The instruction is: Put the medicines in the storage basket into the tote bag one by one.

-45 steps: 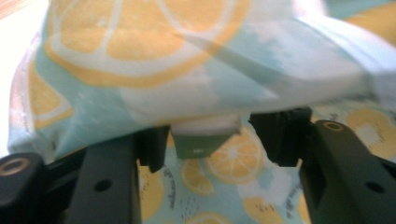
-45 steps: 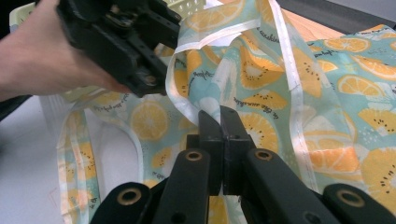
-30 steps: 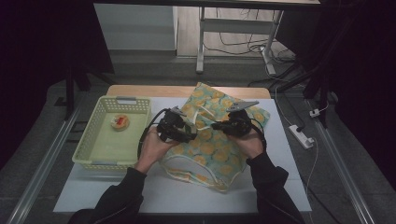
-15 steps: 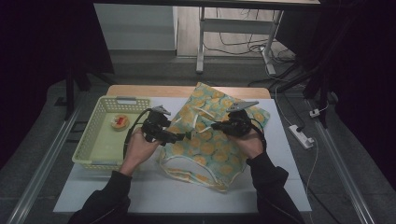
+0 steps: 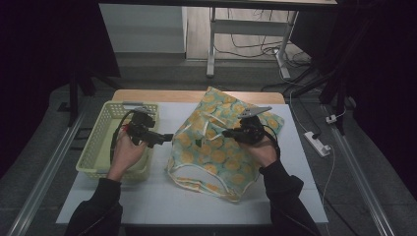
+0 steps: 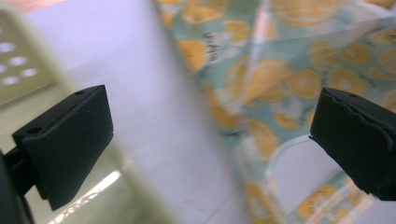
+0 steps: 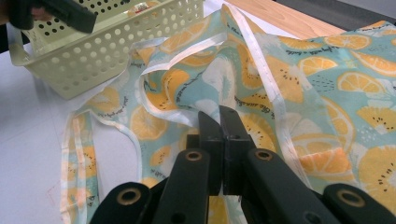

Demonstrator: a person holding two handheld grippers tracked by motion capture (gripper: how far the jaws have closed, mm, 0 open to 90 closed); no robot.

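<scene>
Fruit-print fabric bag [image 5: 221, 147], teal with orange slices and white trim, lying crumpled on the white table mat [image 5: 162, 196], centre to right of the high view, its white handle loop at the near edge around 6 o'clock.

Left gripper [image 5: 164, 137] at 9 o'clock of the bag, above the right rim of the pale yellow perforated basket [image 5: 98, 147], pointing toward 3 o'clock at the bag's edge. Jaws spread wide, just been opening, nothing between them; in the left gripper view [image 6: 212, 135] just bare mat and the bag's print seen through the gap, pads apart from the cloth. Held in the person's left hand [image 5: 125, 152].

Right gripper [image 5: 227, 132] over the middle of the bag, at about 1 o'clock of its centre, pointing toward 9 o'clock. Jaws pressed together in the right gripper view [image 7: 219, 119]; cannot tell whether any cloth is pinched between the tips, though the fabric rises in folds right in front of them. Held in the right hand [image 5: 260, 147], grey plate on top.

Basket at 9 o'clock on the mat, just beside the bag, a small orange-and-white item [image 7: 139, 6] inside, too small to identify.
</scene>
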